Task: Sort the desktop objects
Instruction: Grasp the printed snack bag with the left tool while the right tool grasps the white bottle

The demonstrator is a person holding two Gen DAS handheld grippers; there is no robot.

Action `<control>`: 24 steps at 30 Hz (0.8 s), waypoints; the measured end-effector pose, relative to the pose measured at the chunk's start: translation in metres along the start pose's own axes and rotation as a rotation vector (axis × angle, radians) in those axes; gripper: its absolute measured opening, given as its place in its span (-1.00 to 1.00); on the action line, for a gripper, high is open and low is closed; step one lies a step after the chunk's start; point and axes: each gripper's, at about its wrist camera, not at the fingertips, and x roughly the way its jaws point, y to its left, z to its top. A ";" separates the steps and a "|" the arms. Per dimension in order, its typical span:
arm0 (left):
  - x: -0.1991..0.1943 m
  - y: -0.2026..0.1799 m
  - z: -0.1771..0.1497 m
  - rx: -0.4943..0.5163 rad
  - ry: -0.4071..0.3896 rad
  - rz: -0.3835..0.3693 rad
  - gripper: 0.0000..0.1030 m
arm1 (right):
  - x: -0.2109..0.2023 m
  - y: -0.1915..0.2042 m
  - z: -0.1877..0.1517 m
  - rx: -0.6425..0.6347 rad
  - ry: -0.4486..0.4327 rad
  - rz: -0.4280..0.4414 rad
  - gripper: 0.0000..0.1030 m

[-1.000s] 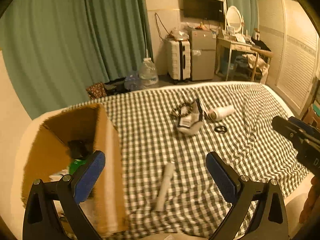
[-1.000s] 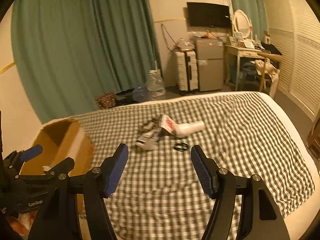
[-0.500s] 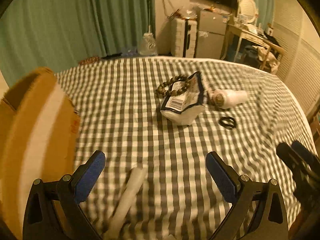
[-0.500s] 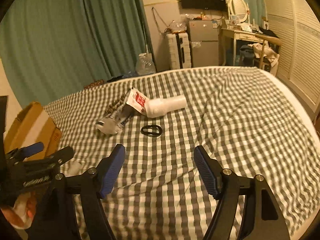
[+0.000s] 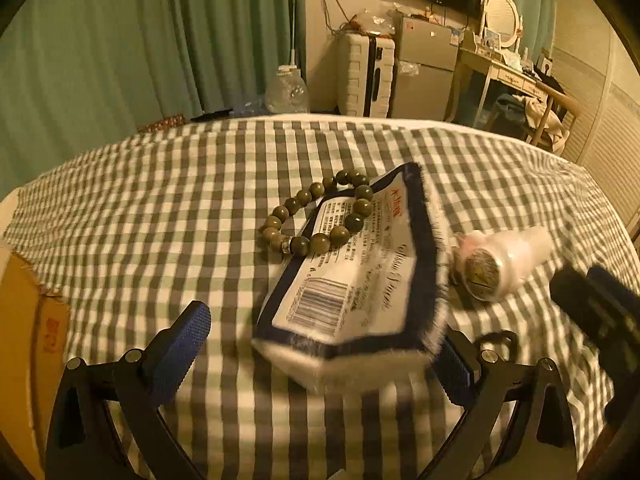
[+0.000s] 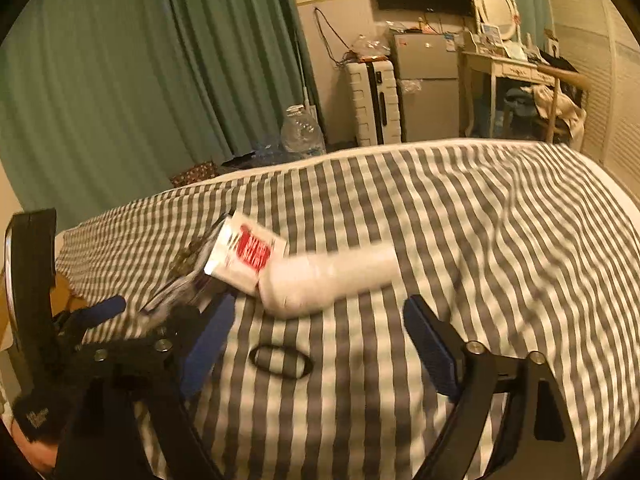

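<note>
Left wrist view: left gripper (image 5: 316, 354), jaws spread, straddles the snack packet (image 5: 352, 276); best pinched low, clear of the bead bracelet (image 5: 320, 216), while right gripper (image 6: 316, 348) gapes over the hair tie (image 6: 280, 361).

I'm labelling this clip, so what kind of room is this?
Most likely a bedroom: a checked bedsheet covers what looks like a bed, with a vanity desk bearing an oval mirror behind it, and a white suitcase by the green curtains.

Both wrist views look low across the checked bedspread (image 5: 168, 200), sharing the packet (image 5: 352, 272).
</note>
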 end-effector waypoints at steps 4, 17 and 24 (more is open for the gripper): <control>0.014 0.003 0.002 -0.001 0.006 -0.039 0.66 | 0.026 0.001 0.011 0.025 0.019 -0.004 0.76; -0.007 0.000 0.007 0.100 0.035 -0.081 -0.45 | 0.075 0.016 0.013 -0.041 0.135 -0.025 0.52; -0.035 0.017 -0.010 0.063 0.068 -0.092 -0.45 | 0.030 0.020 0.000 0.010 0.131 0.023 0.16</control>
